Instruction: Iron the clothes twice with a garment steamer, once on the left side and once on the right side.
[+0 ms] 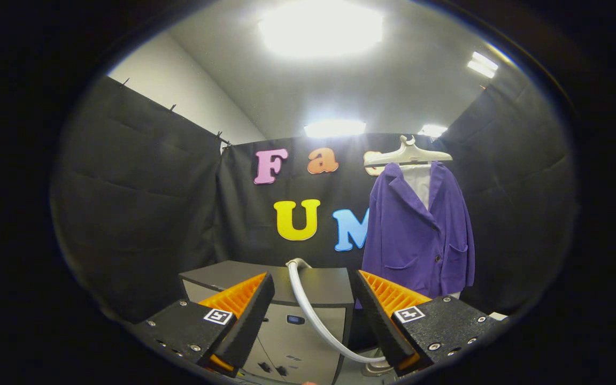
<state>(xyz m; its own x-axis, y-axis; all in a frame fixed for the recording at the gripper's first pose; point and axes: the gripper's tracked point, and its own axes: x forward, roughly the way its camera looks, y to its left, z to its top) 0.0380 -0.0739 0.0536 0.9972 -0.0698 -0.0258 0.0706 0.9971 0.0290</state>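
A purple jacket (417, 235) hangs on a pale hanger (407, 155) against the booth wall, beyond my right finger and off to the right. A white steamer hose (310, 313) curves down from the top of a grey cabinet (297, 299) and passes between my fingers toward the lower right, where a pale part of the steamer (375, 368) peeks out under the right finger. My gripper (313, 321) is open, its fingers wide apart with only the hose running through the gap, untouched.
The grey cabinet stands just ahead of the fingers, with a small blue light and dark knobs on its front. Black cloth walls close in on the left, back and right. Bright ceiling lamps shine overhead.
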